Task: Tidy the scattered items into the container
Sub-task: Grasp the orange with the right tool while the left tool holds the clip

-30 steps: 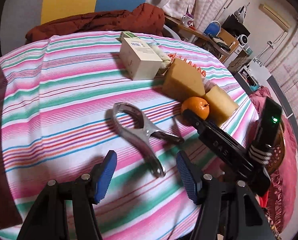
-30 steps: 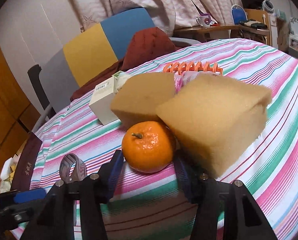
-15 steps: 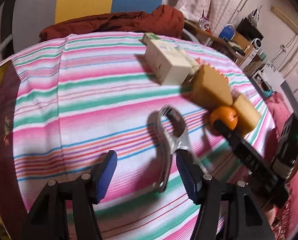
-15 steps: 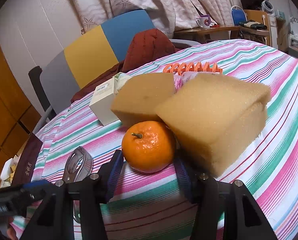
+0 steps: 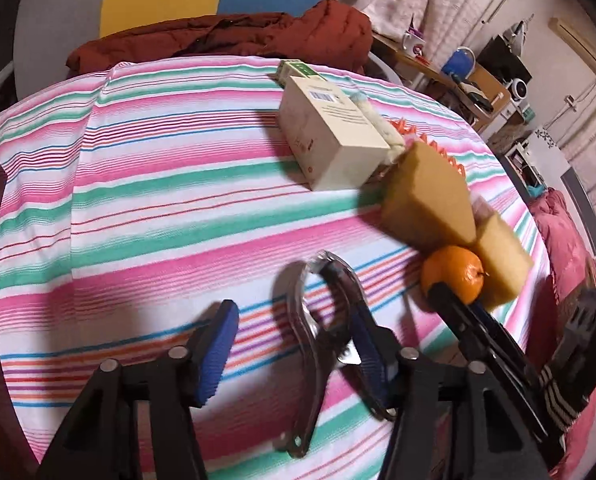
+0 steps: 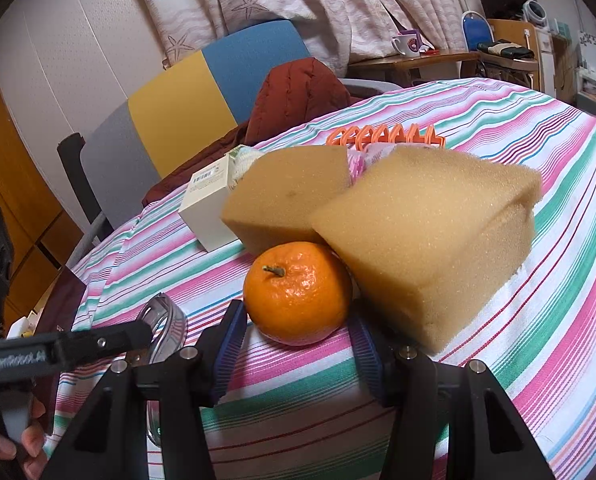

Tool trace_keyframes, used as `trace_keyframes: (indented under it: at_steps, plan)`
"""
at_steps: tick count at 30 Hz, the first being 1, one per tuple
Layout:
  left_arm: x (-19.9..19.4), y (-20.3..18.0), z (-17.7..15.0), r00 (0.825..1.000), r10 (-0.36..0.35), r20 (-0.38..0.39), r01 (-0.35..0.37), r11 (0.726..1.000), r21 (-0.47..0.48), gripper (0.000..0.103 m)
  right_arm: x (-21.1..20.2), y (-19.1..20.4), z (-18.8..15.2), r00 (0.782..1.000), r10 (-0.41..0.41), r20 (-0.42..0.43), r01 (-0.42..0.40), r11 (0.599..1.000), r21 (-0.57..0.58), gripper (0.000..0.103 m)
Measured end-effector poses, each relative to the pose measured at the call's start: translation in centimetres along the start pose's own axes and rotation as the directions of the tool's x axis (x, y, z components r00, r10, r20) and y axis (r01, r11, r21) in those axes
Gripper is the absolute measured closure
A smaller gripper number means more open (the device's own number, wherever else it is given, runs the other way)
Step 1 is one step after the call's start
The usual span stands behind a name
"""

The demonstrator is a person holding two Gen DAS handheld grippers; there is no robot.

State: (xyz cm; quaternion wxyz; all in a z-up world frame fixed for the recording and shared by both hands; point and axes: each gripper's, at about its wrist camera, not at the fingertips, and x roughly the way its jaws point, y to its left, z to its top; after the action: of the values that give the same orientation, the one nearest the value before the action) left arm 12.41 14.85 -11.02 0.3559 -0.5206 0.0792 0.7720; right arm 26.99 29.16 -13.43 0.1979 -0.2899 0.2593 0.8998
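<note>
So the left gripper point(image 5: 294, 348) is closing right now around the metal spring clamp point(image 5: 318, 344), which lies on the striped tablecloth point(image 5: 138, 208) between its fingers. Problem is the clamp sits way off-centre: jammed up against the right finger, while the left finger point(image 5: 218, 352) has a wide bare gap in front of it. My guess is that as the jaws shut, the left pad shoves the clamp sideways or rolls it before anything bites, and slick curved metal loves to squirt out. The handles also run back under the gripper, so it may only catch one arm of it.

Moving right, the right gripper point(image 6: 294, 344) has its jaws half-open, with the mandarin point(image 6: 298, 292) sitting just ahead of and between the fingertips. I can't tell whether the pads actually press on it. The risk here: the fruit is touching the near sponge block point(image 6: 426, 240) to the gripper's right, and a second sponge point(image 6: 286, 196) sits behind it, so a lift could drag or tip those.

Also, the only container candidate is an orange basket rim point(image 6: 382, 136) poking up beyond the sponges, so it's a long blocked carry.
</note>
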Motion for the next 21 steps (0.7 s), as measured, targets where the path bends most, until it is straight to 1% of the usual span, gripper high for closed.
trace_keyframes:
  at_steps: [2, 3, 4, 5, 7, 13, 17, 21]
  plan:
    - [0.4, -0.9, 0.1, 0.999, 0.042, 0.002, -0.042, 0.995, 0.085, 0.067, 0.0, 0.1, 0.0, 1.000, -0.004, -0.001, 0.004, 1.000, -0.004, 0.049]
    - [0.5, -1.1, 0.1, 0.999, 0.055, 0.002, -0.054, 0.993, 0.107, 0.076, 0.0, 0.1, 0.0, 1.000, -0.007, -0.001, 0.007, 1.000, -0.006, 0.049]
    - [0.6, -1.1, 0.1, 0.998, 0.059, 0.004, -0.059, 0.992, 0.112, 0.083, 0.0, 0.2, 0.0, 1.000, -0.009, -0.001, 0.009, 1.000, -0.008, 0.049]
    - [0.6, -0.9, 0.0, 0.999, 0.050, 0.007, -0.051, 0.994, 0.102, 0.084, 0.0, 0.2, 0.0, 1.000, -0.011, -0.001, 0.011, 1.000, -0.010, 0.049]
    - [0.4, -0.5, -0.1, 0.999, 0.031, 0.012, -0.032, 0.996, 0.080, 0.092, -0.1, 0.3, 0.0, 1.000, -0.011, 0.003, 0.011, 1.000, -0.011, 0.050]
    - [-0.5, 0.2, -1.3, 0.999, -0.032, 0.028, 0.030, 0.998, 0.051, 0.096, -0.3, 0.3, -0.1, 1.000, -0.006, 0.016, 0.007, 1.000, -0.009, 0.051]
    - [-1.2, 1.4, -2.2, 0.996, -0.075, 0.038, 0.075, 0.997, 0.013, 0.096, -0.6, 0.5, -0.4, 1.000, 0.004, 0.018, -0.004, 1.000, -0.021, 0.051]
    - [-1.7, 1.9, -2.8, 0.994, -0.099, 0.051, 0.100, 0.995, -0.004, 0.096, -1.2, 1.4, -1.0, 1.000, 0.014, 0.009, -0.013, 0.999, -0.039, 0.051]
